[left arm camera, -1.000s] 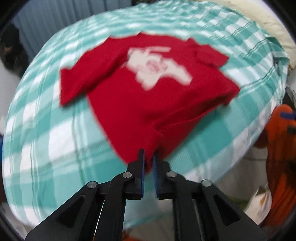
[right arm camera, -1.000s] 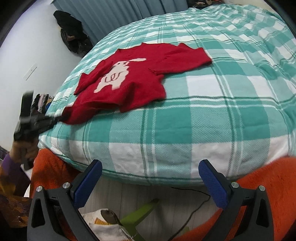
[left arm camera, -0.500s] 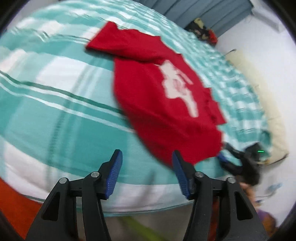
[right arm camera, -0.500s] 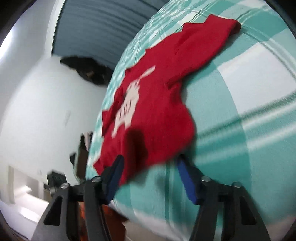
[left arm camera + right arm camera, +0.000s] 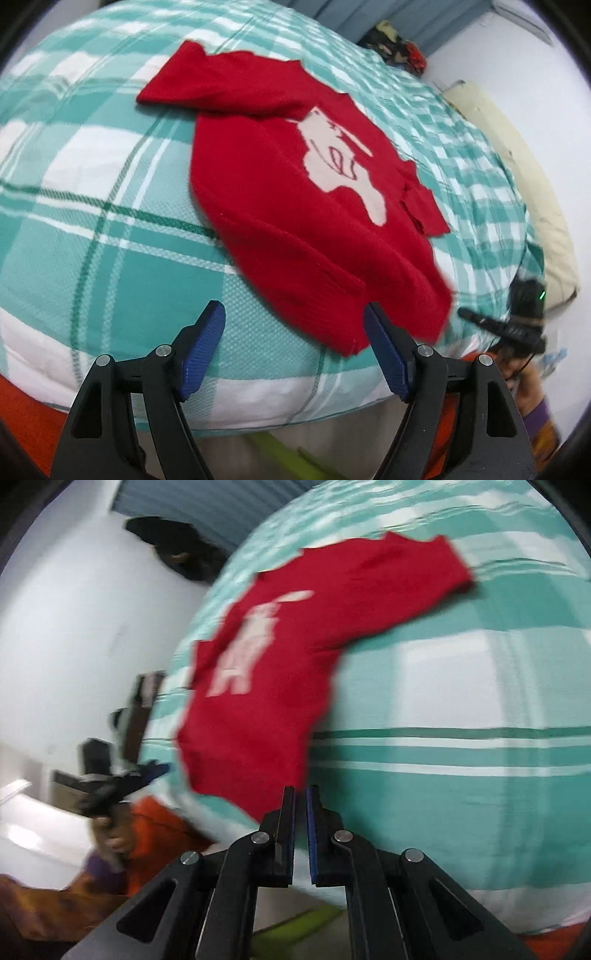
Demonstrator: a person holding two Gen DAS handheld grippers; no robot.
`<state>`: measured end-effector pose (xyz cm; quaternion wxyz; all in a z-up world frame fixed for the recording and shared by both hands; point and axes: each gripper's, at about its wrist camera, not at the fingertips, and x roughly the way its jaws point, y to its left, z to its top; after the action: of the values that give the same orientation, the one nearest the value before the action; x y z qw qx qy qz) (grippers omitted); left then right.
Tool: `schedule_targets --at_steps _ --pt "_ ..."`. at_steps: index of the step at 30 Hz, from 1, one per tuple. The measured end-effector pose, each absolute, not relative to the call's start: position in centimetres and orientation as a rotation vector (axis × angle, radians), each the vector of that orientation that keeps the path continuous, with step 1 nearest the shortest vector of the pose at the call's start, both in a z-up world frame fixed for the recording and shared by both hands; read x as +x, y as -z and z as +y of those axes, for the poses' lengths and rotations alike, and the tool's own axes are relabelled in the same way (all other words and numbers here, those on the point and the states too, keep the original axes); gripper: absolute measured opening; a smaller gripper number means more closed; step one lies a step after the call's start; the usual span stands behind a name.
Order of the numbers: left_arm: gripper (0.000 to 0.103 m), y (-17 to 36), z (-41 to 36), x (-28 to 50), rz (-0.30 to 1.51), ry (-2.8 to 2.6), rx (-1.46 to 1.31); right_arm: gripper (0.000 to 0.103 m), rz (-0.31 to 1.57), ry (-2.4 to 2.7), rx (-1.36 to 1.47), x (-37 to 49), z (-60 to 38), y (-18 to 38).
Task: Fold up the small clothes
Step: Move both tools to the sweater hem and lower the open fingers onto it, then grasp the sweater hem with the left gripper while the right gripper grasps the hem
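Your red sweater lies spread on the checked bed, hem at 6 o'clock, still unfolded. Your left gripper has just been opening and stands wide, empty, while your right gripper has just been closing, apparently pinching the hem corner. Next, regrip the left corner.

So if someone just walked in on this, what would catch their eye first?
The red sweater with a pale animal figure, spread over the teal plaid bedcover. Next, the right gripper pinched on the sweater's near hem corner, while the left gripper hangs open at the other corner.
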<state>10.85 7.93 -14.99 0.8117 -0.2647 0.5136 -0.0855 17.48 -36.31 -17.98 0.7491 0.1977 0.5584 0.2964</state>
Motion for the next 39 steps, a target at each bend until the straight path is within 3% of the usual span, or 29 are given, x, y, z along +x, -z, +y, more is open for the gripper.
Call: schedule_targets --at_steps 3,4,14,16,18,20,23,25,27,31,34,35,36,37,38,39 --pt "0.079 15.6 8.3 11.9 1.148 0.159 -0.668 0.039 1.244 -0.586 0.579 17.3 -37.9 20.7" --pt "0.079 15.6 8.3 12.0 1.158 0.15 -0.674 0.041 1.232 -0.588 0.629 16.8 -38.1 21.1" --pt "0.082 16.6 5.3 16.7 1.242 -0.036 -0.526 0.042 1.212 -0.673 0.669 13.5 -34.4 22.3" --pt "0.072 16.6 5.5 16.6 1.255 -0.047 -0.509 0.042 1.206 -0.687 0.651 13.5 -34.4 22.3" --pt "0.048 16.5 6.6 15.7 1.288 -0.045 -0.471 0.042 1.197 -0.691 0.647 13.2 -34.6 22.1" --pt "0.04 15.8 8.1 14.1 1.322 -0.089 -0.41 0.042 1.192 -0.687 0.656 13.4 -34.9 22.1" --pt "0.043 14.7 10.6 11.4 1.329 -0.212 -0.317 0.042 1.184 -0.679 0.668 13.3 -35.5 22.1" --pt "0.055 13.8 11.9 10.0 1.299 -0.226 -0.351 0.043 1.18 -0.676 0.674 13.3 -35.6 22.1" --pt "0.075 13.2 12.2 9.2 1.252 -0.159 -0.442 0.046 1.178 -0.679 0.675 13.3 -35.8 22.1" --pt "0.077 15.4 9.9 10.5 1.273 -0.043 -0.486 0.049 1.174 -0.684 0.69 13.4 -35.6 22.2" --pt "0.059 17.7 7.6 10.7 1.318 -0.02 -0.445 0.049 1.166 -0.689 0.678 13.2 -35.4 22.2" --pt "0.045 17.8 7.0 10.7 1.309 -0.003 -0.435 0.049 1.165 -0.707 0.666 13.3 -34.9 22.3" --pt "0.019 17.8 6.3 10.7 1.302 0.026 -0.427 0.049 1.163 -0.726 0.654 13.5 -34.3 22.2" --pt "0.004 17.8 6.0 10.7 1.302 0.056 -0.434 0.047 1.157 -0.754 0.642 13.7 -33.6 22.1" --pt "0.004 17.7 6.0 10.8 1.299 0.073 -0.453 0.041 1.144 -0.789 0.612 14.1 -32.5 21.9" --pt "0.003 17.3 6.4 10.7 1.293 0.074 -0.462 0.011 1.135 -0.798 0.592 14.4 -31.9 21.7"
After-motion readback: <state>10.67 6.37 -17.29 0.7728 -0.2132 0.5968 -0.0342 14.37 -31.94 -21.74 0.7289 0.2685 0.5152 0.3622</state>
